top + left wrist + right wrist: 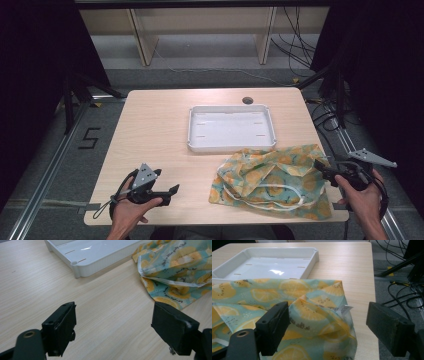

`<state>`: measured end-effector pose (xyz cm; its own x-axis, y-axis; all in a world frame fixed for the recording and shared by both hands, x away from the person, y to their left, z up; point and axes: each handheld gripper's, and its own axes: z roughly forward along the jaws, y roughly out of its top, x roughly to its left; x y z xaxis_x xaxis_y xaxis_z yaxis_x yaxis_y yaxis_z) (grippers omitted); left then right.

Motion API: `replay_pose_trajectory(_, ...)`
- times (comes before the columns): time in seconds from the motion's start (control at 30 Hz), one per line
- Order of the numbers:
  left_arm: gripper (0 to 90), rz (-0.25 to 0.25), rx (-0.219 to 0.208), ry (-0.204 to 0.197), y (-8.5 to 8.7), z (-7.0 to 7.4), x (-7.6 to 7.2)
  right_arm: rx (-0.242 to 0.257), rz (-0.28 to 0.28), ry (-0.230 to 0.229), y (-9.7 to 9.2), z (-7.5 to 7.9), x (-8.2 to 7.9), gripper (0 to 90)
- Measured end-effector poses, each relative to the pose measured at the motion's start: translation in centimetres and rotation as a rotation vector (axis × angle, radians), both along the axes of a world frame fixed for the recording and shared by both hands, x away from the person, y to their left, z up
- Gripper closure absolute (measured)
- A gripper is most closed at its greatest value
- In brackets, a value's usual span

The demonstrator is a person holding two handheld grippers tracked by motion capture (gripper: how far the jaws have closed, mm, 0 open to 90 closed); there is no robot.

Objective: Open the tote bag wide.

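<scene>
Lemon-print fabric bag [272,181], teal with yellow slices and a white drawstring cord [280,197], lies crumpled on the near right part of the wooden table [155,130], its far edge just beside the near rim of the white plastic tray [231,146], which sits toward the table's middle-far area and holds nothing. Left gripper [172,192] is held low over the near left part of the table, jaws spread wide with nothing between them; in the left gripper view the left gripper [113,326] looks across bare wood toward the tray corner [77,270] and the bag's edge [175,272], well apart from both. Right gripper [320,169] is at the bag's right end, near the table's right edge, jaws also spread wide; in the right gripper view the right gripper [328,326] has the bag [312,312] bunched up in front of and partly between the jaws, with a small white label [344,309] sticking out of the fabric, but the pads are not pressing on the cloth. Tray [274,257] shows behind the bag in that view. Grey three-cornered plates sit on top of both grippers. Cables lie on the floor beyond the table's right edge; a dark hole [247,100] sits at the table's far edge behind the tray.
</scene>
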<state>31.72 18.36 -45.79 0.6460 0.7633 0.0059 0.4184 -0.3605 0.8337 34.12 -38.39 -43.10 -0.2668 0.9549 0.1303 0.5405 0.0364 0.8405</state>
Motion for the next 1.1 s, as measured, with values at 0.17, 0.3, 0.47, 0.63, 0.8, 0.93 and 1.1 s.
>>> replay_pose_trajectory(0.17,18.5,0.003,-0.013,0.004,-0.5,-0.1,-0.1,0.006,-0.006,0.006,0.0,0.0,0.0,19.4)
replay_pose_trajectory(0.3,18.4,-0.025,0.000,0.015,-0.9,0.1,-0.3,0.010,0.002,0.002,0.1,0.0,0.0,19.3)
replay_pose_trajectory(0.47,18.2,-0.034,-0.010,0.018,-1.6,0.2,-0.4,-0.002,0.010,-0.004,0.0,0.0,0.0,19.1)
replay_pose_trajectory(0.63,18.0,-0.047,-0.022,0.024,-2.5,0.8,-0.5,0.022,0.002,0.012,0.4,0.1,-0.1,19.1)
replay_pose_trajectory(0.8,17.3,-0.110,-0.037,0.034,-5.8,1.7,-0.2,-0.002,0.019,-0.009,0.3,0.0,0.1,19.1)
replay_pose_trajectory(0.93,18.0,-0.163,-0.029,0.042,-8.7,1.8,0.7,-0.005,0.023,-0.014,0.1,0.1,0.2,19.1)
replay_pose_trajectory(1.1,20.3,-0.212,-0.018,0.070,-12.2,1.2,1.9,0.030,0.003,0.018,0.2,0.0,0.0,19.2)
